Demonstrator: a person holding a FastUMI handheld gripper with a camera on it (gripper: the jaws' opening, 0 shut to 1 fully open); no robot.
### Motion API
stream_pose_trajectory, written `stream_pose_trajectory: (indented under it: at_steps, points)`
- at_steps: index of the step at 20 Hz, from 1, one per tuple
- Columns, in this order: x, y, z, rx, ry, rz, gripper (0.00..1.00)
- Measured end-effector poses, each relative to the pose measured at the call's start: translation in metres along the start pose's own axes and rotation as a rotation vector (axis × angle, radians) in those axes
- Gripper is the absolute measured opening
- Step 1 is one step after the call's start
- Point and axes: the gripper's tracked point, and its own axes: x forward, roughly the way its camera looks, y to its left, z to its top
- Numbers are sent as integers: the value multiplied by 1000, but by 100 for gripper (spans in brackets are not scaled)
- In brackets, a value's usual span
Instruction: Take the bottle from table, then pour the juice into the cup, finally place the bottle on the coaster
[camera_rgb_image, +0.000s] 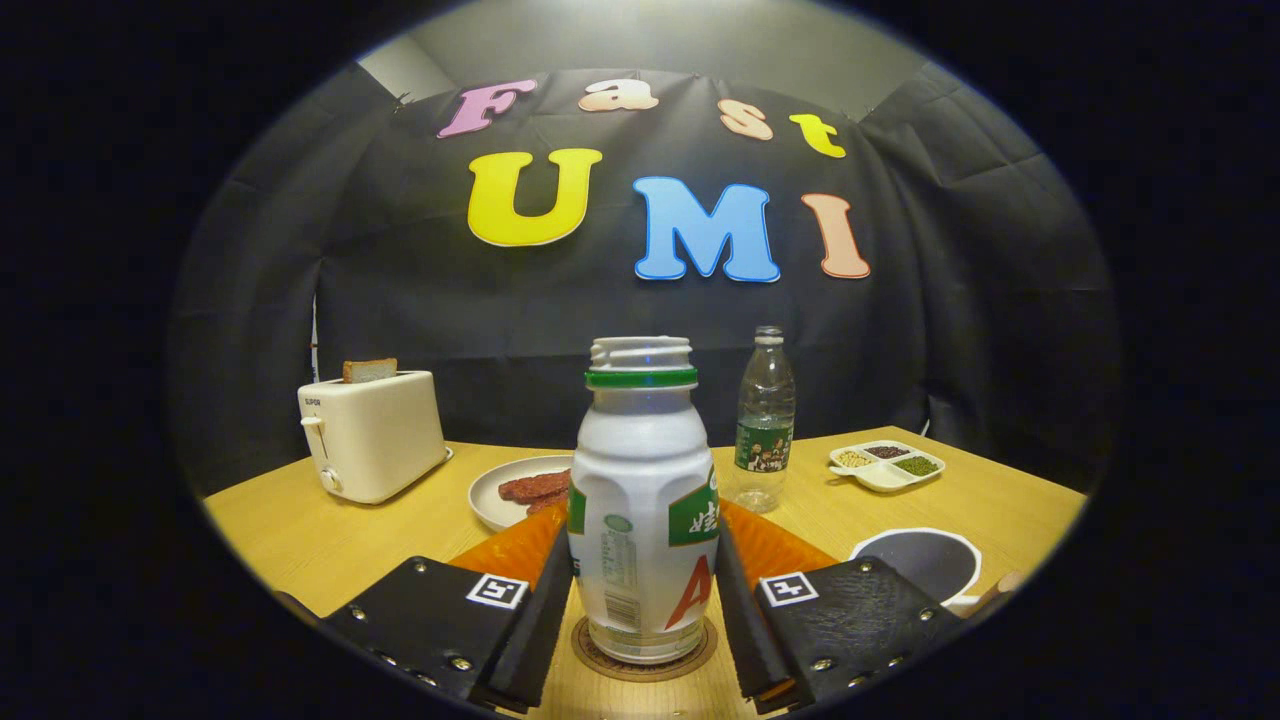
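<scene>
Claw (645, 590) fingers flank, seemingly touching, upright bottle (642, 500) standing on coaster (644, 662).

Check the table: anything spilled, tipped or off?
Nothing stands out. The juice bottle stands upright on the coaster between the gripper fingers, uncapped; no spill shows on the table.

bottle (643, 520) fills gap between fingers, plate (500, 490) and clear water bottle (765, 420) block beyond, bare table (340, 540) left

Gripper-mounted fisheye, low, close to table (330, 540)
</scene>
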Motion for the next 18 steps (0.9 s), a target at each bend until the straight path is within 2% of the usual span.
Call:
stream_pose_trajectory:
  at_steps: [8,14,15,18]
  points:
    - [0,1,-4,11,-2,7,70]
    - [-1,-3,-5,80,-26,-9,71]
    - [0,-2,-6,83,-24,-6,72]
    - [-6,1,-2,63,-35,-1,96]
